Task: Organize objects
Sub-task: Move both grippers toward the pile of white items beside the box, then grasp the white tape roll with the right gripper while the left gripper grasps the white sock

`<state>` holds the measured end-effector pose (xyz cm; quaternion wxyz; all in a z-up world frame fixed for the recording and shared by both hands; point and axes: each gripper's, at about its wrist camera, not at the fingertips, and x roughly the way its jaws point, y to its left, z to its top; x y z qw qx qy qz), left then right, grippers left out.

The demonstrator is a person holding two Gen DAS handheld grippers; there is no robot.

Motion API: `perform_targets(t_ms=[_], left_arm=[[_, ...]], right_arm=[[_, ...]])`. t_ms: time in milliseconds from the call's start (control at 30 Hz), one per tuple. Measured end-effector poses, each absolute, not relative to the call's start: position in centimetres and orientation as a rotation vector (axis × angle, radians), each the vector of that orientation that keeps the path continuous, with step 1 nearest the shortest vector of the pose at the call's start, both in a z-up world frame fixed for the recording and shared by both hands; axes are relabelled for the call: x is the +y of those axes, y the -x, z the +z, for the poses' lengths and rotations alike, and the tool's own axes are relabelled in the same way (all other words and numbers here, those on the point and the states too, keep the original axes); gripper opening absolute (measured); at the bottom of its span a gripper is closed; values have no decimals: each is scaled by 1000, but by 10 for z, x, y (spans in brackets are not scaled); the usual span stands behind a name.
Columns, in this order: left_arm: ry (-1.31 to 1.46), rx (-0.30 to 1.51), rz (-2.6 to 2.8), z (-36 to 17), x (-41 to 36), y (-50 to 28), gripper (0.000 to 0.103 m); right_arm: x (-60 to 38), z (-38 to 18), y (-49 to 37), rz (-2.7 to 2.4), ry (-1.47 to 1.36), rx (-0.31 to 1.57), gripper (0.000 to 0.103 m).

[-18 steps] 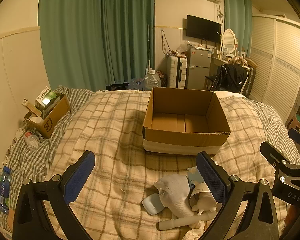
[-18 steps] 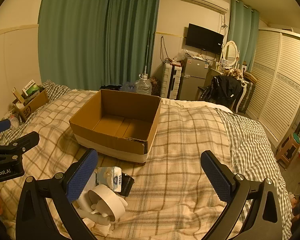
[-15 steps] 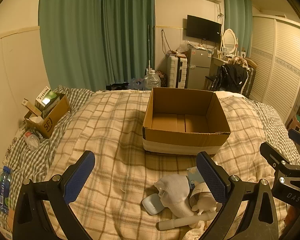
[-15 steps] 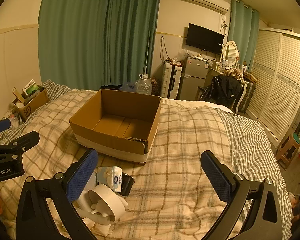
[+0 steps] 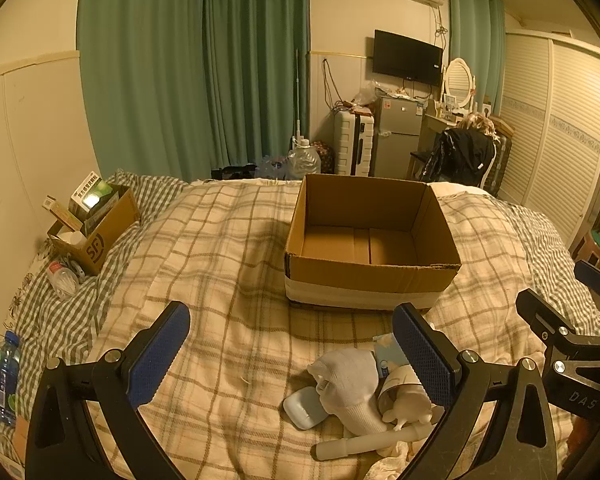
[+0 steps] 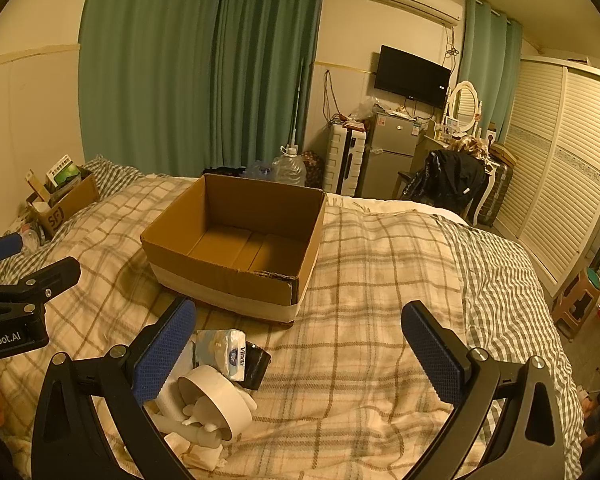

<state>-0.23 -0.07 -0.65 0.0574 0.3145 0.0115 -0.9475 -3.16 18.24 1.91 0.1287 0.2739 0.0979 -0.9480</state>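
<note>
An open, empty cardboard box sits on the plaid bed. In front of it lies a small pile: a white sock, a white earbud case, a white handheld fan, a tissue pack and a small black item. My left gripper is open and empty, hovering just left of the pile. My right gripper is open and empty, with the pile by its left finger.
A smaller cardboard box with packets stands at the bed's left edge, with plastic bottles near it. The plaid blanket stretches right of the box. A suitcase, fridge, chair and wardrobe stand beyond the bed.
</note>
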Motion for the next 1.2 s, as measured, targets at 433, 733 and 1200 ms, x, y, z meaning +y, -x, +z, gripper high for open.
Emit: perform_targets(t_ms=[433,733,1200], left_arm=[[-933,69,-2829,-8,1,2,103],[-959,35,-2811,-12,3,0,103],[-1242,76,-2696,-86,-12,29,103]], right_arm=[[177,19,32,-2721,-822,318,103],[171,8,30,-2654,-883,380,103],[151,-91,57,-2447,-1194,516,82]])
